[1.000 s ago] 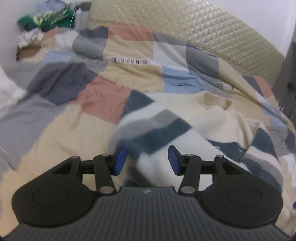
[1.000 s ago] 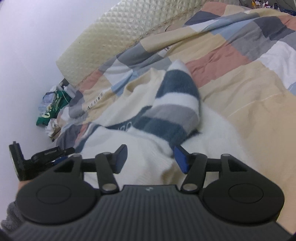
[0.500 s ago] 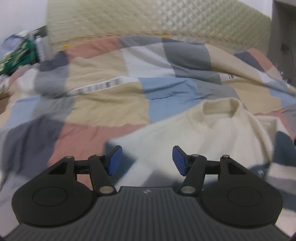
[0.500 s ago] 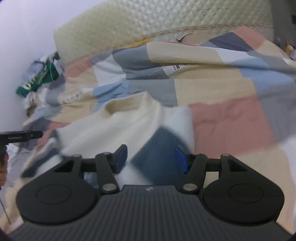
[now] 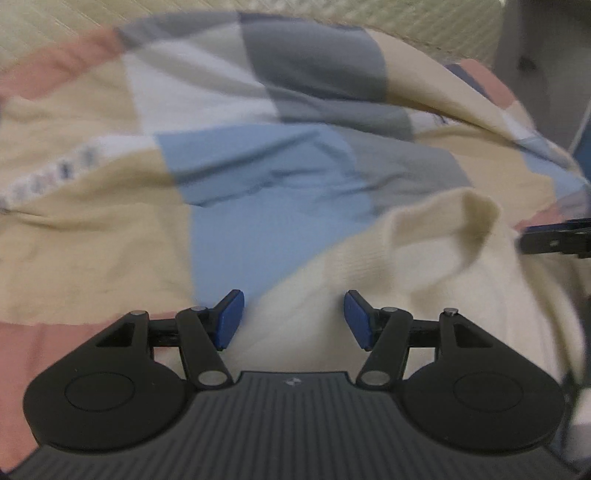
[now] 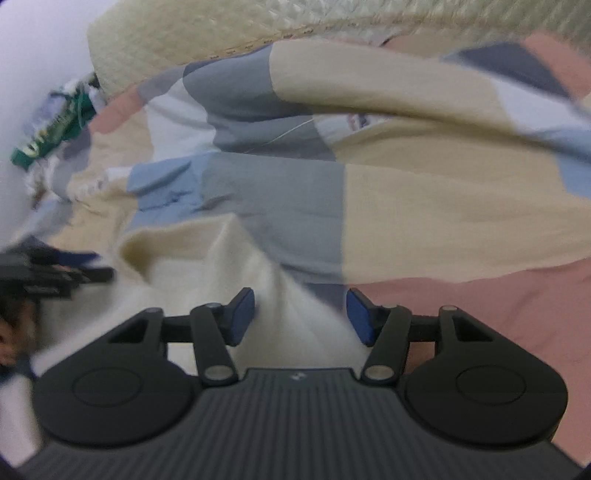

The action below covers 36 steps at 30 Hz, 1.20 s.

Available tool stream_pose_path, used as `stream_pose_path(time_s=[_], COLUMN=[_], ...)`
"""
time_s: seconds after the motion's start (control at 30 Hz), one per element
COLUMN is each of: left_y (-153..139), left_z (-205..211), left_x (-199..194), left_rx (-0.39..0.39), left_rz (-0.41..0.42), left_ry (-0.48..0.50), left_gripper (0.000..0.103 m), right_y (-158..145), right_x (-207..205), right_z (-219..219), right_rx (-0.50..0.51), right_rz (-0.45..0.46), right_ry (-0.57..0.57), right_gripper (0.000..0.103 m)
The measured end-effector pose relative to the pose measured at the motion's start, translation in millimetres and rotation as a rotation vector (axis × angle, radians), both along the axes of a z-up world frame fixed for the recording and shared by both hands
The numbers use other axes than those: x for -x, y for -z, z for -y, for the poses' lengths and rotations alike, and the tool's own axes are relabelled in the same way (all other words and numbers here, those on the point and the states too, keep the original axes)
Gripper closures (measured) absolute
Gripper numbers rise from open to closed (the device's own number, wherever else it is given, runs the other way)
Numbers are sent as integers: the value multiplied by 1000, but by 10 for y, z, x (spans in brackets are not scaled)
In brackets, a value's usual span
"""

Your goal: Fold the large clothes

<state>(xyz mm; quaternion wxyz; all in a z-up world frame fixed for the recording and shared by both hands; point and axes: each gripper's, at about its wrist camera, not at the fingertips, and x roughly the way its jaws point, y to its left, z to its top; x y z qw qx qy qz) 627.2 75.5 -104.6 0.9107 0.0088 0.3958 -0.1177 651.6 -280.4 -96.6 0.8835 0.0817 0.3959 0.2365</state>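
A cream sweater (image 5: 424,266) lies on a patchwork quilt, its collar (image 5: 476,210) raised at the right. My left gripper (image 5: 293,319) is open, low over the sweater's left shoulder edge. In the right wrist view the same sweater (image 6: 207,266) lies at the lower left with its collar (image 6: 147,251). My right gripper (image 6: 301,315) is open, over the sweater's right shoulder edge. Each gripper shows at the edge of the other's view: the right one (image 5: 557,238), the left one (image 6: 55,275). Both views are blurred.
The patchwork quilt (image 5: 258,177) of beige, blue, grey and pink squares covers the bed. A quilted cream headboard (image 6: 221,26) stands behind it. A pile of green and white clothes (image 6: 55,125) lies at the far left by the wall.
Both grippers have moved forward and down toward the sweater's shoulders by the collar. The striped sleeves seen a second ago are out of view. Both grippers stay open.
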Motion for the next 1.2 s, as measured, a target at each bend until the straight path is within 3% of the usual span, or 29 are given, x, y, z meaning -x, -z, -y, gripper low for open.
stream_pose_path(time_s=[0.03,0.1,0.17,0.2,0.23,0.27,0.3,0.37,0.57,0.7,0.8,1.0,1.2], left_y=[28,60,71,66,40,1,-54,-193,-700,-760,-556,25,151], left_z=[23,54,107,123,129,129,121,64,-284,-362,-411,-375,-336], left_x=[-17,-2,36,57,88,129,183,278,522,523,371,84,-4], left_rx=[-13,-7,-33,-53,-64,-70,-77,-81,-6,-46,-45,-72,-69], left_rz=[0,-7,-23,-24,-20,-14,3,34,132,175,137,60,19], left_ry=[3,-4,10,5,-3,-6,-8,-22,-126,-188,-232,-228,-240], left_gripper=[38,45,59,73,86,88,89,90,91,91,91,90,89], right_y=[39,64,70,64,57,48,27,-88,-696,-927,-784,-108,139], right_x=[-56,-83,-65,-45,-31,-6,23,93,373,369,241,15,-44], right_z=[-16,-116,-220,-250,-290,-337,-390,-441,-540,-621,-814,-963,-934], right_rx=[-31,19,59,69,93,139,192,217,192,164,202,248,200], right_rz=[-40,-40,-34,-29,-21,-9,4,37,198,264,259,179,168], right_ry=[-27,-55,-94,-103,-110,-109,-102,-89,-67,-38,-22,-12,9], right_gripper=[44,44,43,45,48,64,79,86,90,95,95,95,95])
